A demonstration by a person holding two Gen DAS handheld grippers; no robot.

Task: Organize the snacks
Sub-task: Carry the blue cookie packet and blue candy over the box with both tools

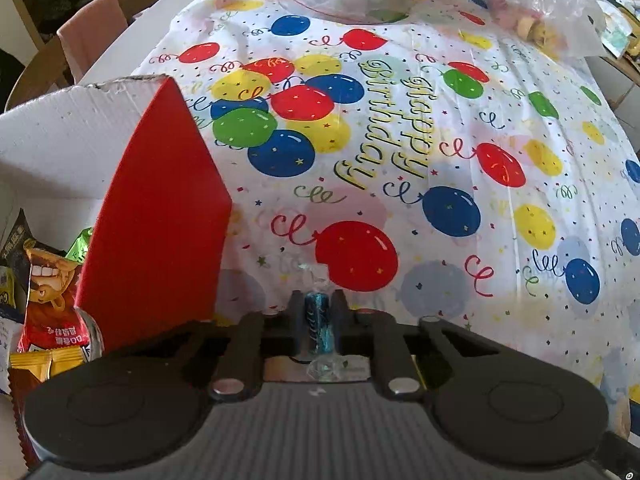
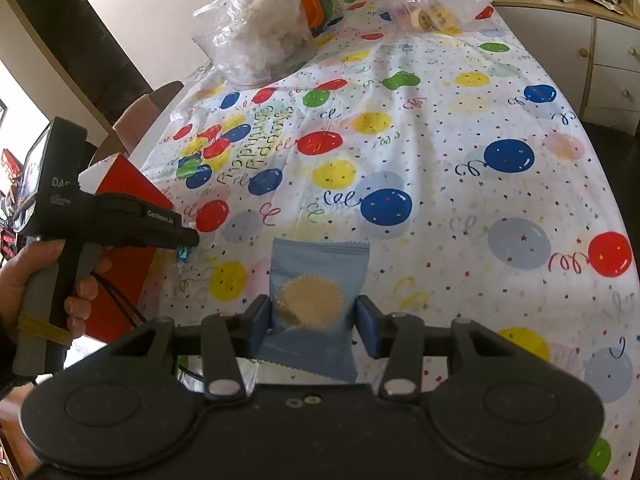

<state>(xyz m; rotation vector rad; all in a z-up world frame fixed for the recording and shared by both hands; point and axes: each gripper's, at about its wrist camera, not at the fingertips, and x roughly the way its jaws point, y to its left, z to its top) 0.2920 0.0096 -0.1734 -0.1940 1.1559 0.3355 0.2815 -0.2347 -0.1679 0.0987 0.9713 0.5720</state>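
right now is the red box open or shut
Open. The red box has its flap raised beside the left gripper, and snack packets show inside it.

Tablecloth (image 2: pixel 440 128): thin glossy plastic sheet, creased, printed with balloons. Box (image 1: pixel 160 208): corrugated cardboard, matt red outer face, white inner face, torn rough top edge. Blue candy (image 1: pixel 318 326): shiny foil with clear twisted film ends. Pale blue packet (image 2: pixel 316 280): matt film, serrated seals. Clear bags (image 2: pixel 256 36): crinkled transparent plastic. Gripper bodies: matt black plastic, ribbed housing, bright metal pins.
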